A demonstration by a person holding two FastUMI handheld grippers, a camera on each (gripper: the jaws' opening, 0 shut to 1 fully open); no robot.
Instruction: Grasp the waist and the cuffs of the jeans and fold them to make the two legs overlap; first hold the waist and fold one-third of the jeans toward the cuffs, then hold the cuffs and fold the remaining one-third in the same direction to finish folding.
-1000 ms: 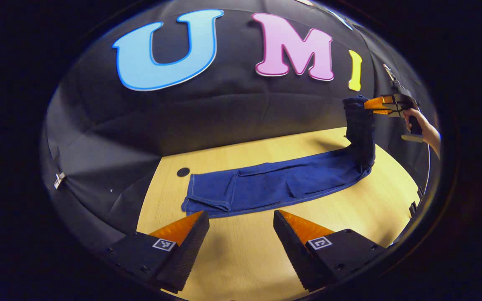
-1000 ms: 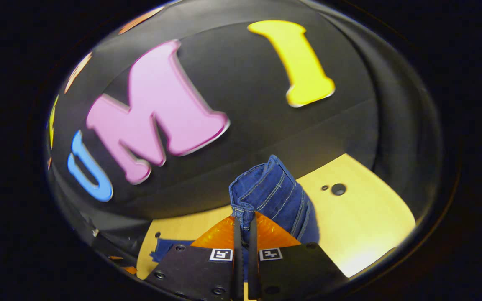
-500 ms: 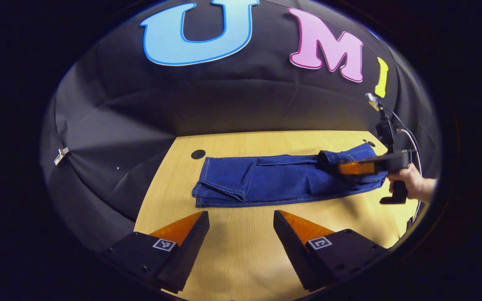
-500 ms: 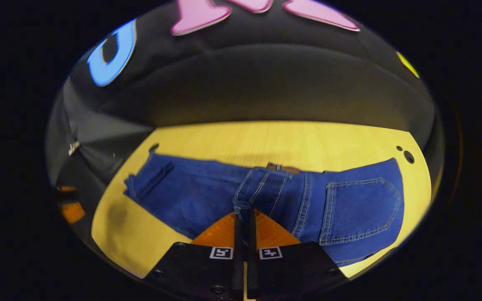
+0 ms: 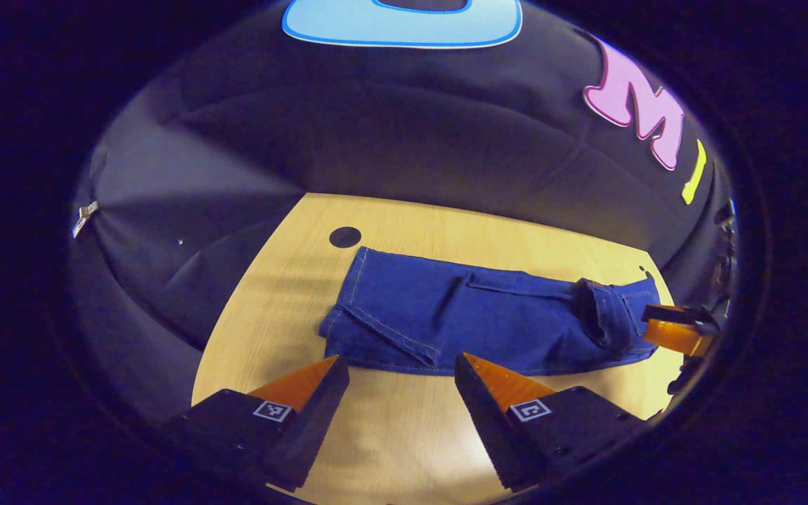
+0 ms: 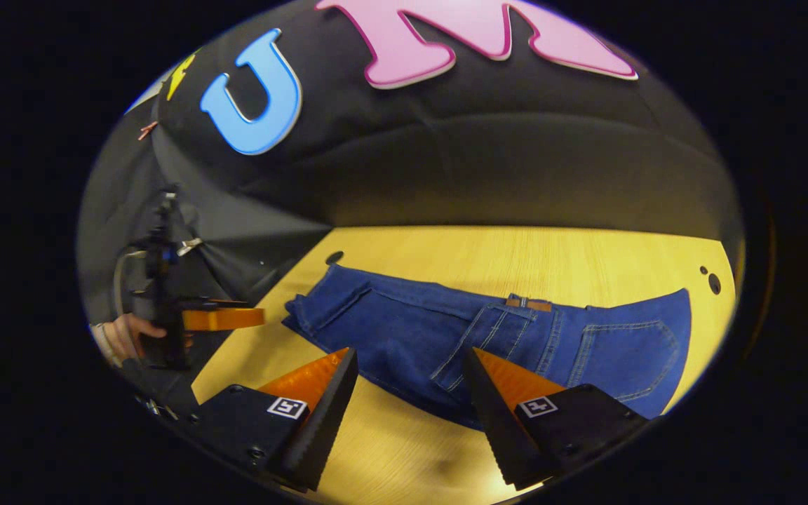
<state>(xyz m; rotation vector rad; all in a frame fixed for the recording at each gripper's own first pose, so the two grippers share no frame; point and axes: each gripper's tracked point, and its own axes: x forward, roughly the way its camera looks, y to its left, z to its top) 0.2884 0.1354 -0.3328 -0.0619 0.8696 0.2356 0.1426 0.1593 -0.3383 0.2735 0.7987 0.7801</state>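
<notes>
1. Left gripper view: the left tongs (image 5: 401,368) hover spread wide and empty, just above the counter (image 5: 404,435) by its near edge. The jeans (image 5: 474,319) lie flat along the middle of the counter, legs overlapped, cuffs (image 5: 348,330) nearest these tongs. The waist (image 5: 604,319) is folded over onto the thighs towards the right edge, with the right tongs (image 5: 670,326) close beside it. We judge the cuff fold comes next: we should come down low over both cuff layers and pinch them together, so no layer slips.

2. Left gripper view, against half a second ago: the jeans sit closer and larger, and the other tongs have drawn off to the far right.

3. Right gripper view: the right tongs (image 6: 409,375) are wide apart, holding nothing, above the folded waist (image 6: 516,315). A hand (image 6: 120,337) holds the left tongs (image 6: 225,319) off the counter's left edge, near the cuffs (image 6: 313,305).

4. Right gripper view, against half a second ago: these tongs were clamped on the waistband; now they have let go.
</notes>
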